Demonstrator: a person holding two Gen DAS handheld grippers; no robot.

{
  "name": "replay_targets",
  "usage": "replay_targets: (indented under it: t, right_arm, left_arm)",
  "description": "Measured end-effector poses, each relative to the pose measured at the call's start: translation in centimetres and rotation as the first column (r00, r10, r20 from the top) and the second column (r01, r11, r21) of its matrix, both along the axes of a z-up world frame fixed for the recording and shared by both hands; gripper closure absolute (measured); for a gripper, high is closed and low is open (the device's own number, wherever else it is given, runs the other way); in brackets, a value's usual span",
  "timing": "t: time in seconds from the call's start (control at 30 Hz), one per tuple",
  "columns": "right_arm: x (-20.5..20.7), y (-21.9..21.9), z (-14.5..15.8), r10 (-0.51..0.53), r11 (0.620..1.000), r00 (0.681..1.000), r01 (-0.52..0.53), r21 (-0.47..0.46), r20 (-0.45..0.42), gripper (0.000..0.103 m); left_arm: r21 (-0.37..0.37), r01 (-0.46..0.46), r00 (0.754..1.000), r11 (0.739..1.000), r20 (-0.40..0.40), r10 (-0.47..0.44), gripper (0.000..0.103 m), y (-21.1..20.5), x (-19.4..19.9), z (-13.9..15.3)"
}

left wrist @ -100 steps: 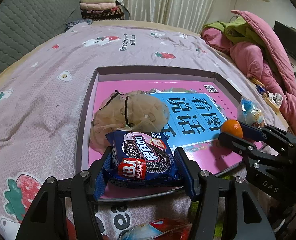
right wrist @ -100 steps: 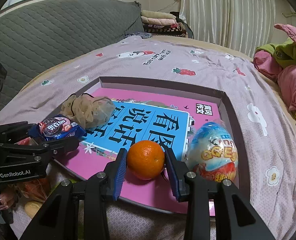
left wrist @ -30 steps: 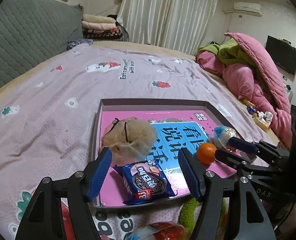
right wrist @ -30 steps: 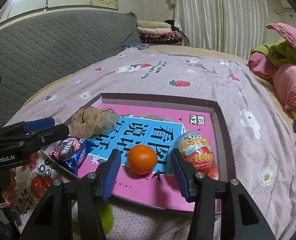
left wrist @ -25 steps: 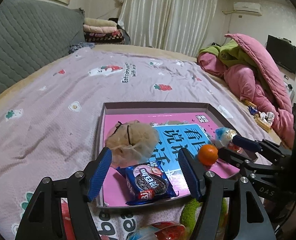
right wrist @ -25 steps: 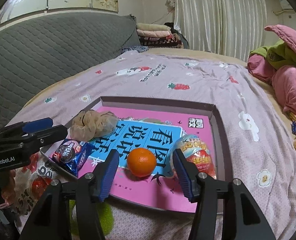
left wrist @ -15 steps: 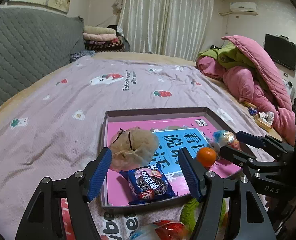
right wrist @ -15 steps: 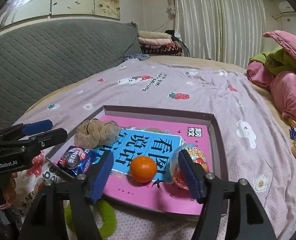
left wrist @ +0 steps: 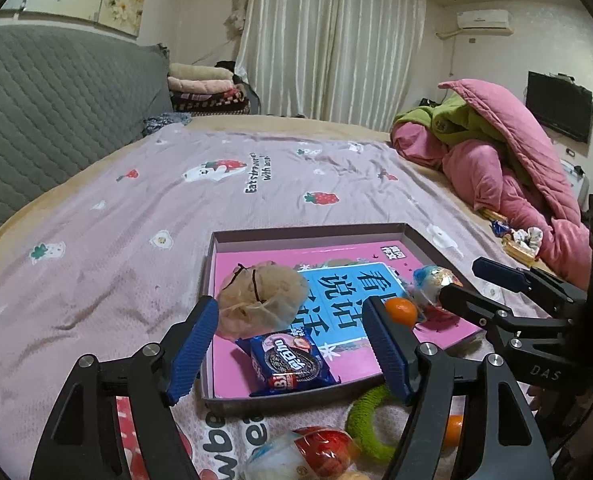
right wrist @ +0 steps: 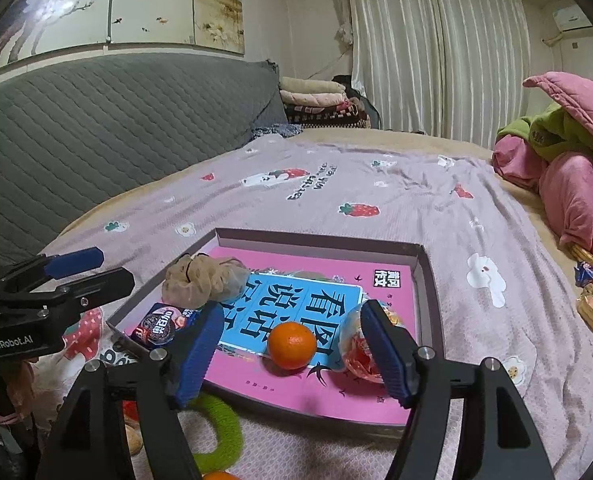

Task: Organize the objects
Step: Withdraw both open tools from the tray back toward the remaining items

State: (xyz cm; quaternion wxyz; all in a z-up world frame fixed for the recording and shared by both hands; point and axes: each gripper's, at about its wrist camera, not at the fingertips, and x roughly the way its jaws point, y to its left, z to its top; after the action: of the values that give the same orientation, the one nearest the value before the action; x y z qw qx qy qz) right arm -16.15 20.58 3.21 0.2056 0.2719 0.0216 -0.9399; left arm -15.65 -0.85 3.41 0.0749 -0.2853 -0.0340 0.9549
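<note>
Nearest to me, my left gripper hung above the near edge of the shallow box tray, its blue pads spread and widening, gripping nothing; the Oreo packet lay flat in the tray's near left corner, seen in the gap between the pads but clear of both. My right gripper hovered over the tray's near right part, its jaws apart too and empty, with the orange resting on the tray floor between them, touched by neither pad. Just right of the orange, the wrapped toy egg lay on its side, partly hidden behind my right-hand pad. On my side of the tray, on the bedsheet, a green ring and a red-wrapped sweet waited outside the rim. Further into the tray, beyond the Oreo packet, a beige mesh scrunchie sat bunched against the left wall. Underneath everything, a pink book with a blue title panel covered the tray floor. Past the tray's far wall the sheet ran on to a grey quilted headboard at left, folded blankets by the curtain, and a heap of pink and green bedding at right.
</note>
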Motion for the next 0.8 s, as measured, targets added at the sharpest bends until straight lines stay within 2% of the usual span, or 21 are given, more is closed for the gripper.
replay_targets:
  t: [0.17,0.3,0.53,0.8]
  right_arm:
    - [0.8,0.5,0.3,-0.010,1.000,1.000,0.010,-0.013,-0.016,0.031]
    - [1.5,0.9,0.5,-0.014,0.999,1.000,0.013,-0.033,-0.019,0.025]
    - [2.6,0.9,0.8,-0.001,1.000,0.999,0.000,-0.021,-0.045,0.025]
    - [3.6,0.9,0.7,0.022,0.999,0.999,-0.023,-0.039,-0.033,0.025]
  left_arm:
    - [0.006,-0.003,1.000,1.000,-0.001,0.003,0.027,0.3,0.7,0.1]
    - [0.002,-0.012,1.000,1.000,-0.006,0.013,0.027,0.6,1.5,0.1]
    - [-0.042,-0.034,0.999,0.999,-0.040,0.033,0.027,1.7,3.6,0.5]
    - [-0.047,-0.067,0.997,0.997,-0.053,0.065,0.027,2.6,5.7,0.1]
